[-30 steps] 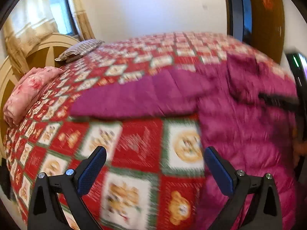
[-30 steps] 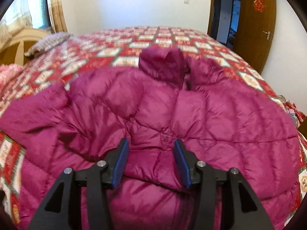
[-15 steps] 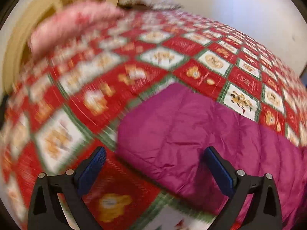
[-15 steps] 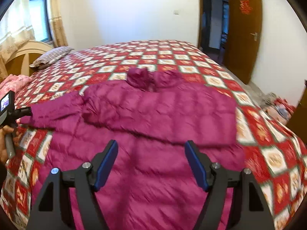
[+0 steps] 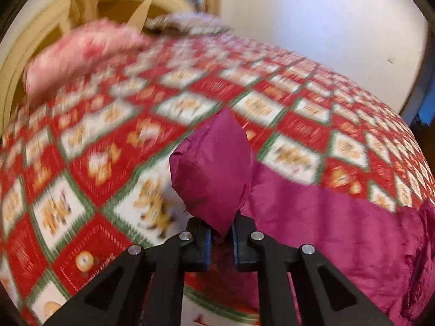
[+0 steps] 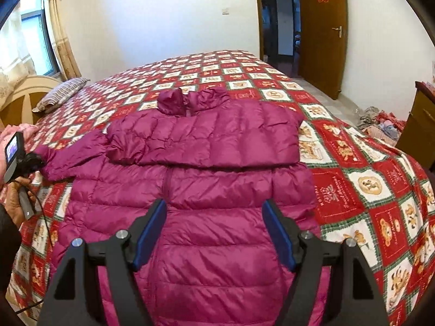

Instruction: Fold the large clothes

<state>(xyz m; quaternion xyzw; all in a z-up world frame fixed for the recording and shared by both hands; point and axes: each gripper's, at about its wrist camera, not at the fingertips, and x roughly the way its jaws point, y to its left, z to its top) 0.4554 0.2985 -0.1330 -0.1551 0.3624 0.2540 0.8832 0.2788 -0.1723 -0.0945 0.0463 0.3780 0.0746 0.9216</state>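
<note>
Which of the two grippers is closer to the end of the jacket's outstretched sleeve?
The left. The left gripper is clamped on the sleeve cuff. The right gripper hangs open above the jacket body, well away from that cuff.

jacket (image 6: 217, 190): we see glossy quilted puffer cloth | bedspread (image 6: 367, 179): matt printed cloth | door (image 6: 320, 27): we note polished wood | gripper fingers (image 6: 152, 231): matt black plastic

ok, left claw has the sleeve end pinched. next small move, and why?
Probably lift the sleeve cuff and carry it across onto the jacket body. The left claw, whose jaws have just closed, is shut on the cuff. That sleeve lies stretched out over the bedspread, while the other sleeve already lies folded across the chest. The right claw hangs open, gripping nothing.
</note>
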